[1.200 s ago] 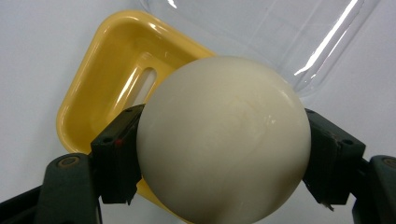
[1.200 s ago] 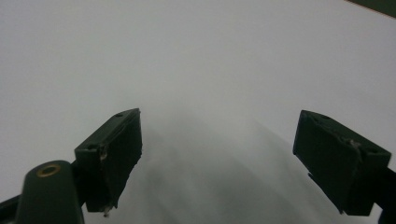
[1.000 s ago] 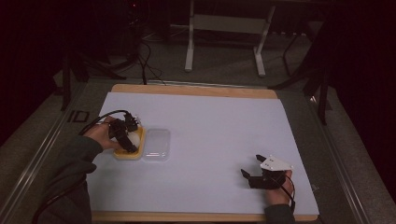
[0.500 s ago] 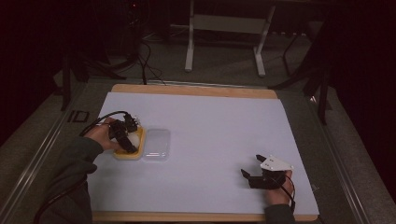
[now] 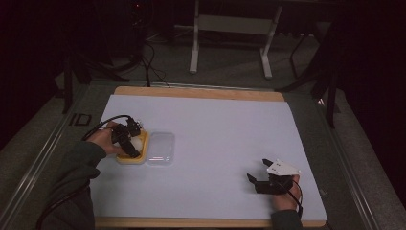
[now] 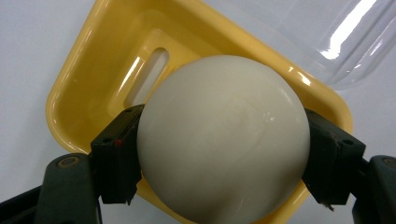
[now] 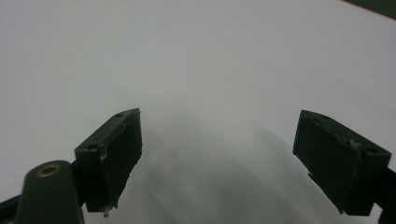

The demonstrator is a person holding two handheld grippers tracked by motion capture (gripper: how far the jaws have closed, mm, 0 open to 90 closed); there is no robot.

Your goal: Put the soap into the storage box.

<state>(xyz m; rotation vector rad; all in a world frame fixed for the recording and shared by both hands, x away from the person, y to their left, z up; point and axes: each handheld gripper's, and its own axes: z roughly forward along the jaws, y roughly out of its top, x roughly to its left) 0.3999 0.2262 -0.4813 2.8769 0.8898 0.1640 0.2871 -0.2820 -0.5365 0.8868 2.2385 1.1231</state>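
At nine o'clock on the table [image 5: 215, 120] my left tongs [image 6: 224, 154] clamp a white ball [image 6: 223, 140] over the yellow tray [image 6: 88, 79], likely for seating it, the clear lid [image 5: 160, 148] beside, while my right tongs [image 7: 231, 158] gape idle at five o'clock.

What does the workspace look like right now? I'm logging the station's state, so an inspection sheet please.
Surface: white sheet on a wood-edged table.
Job's things: yellow tray; white ball over it; clear lid lying beside the tray, touching it.
Clutter: nothing seen.
Grippers: left gripper has its jaws closed on the ball's sides; right gripper rests low near the sheet's front right, jaws apart with nothing between them.
Cables: black cable trailing from the left gripper; more on the floor.
Surroundings: dark room, white metal stand legs behind the table.
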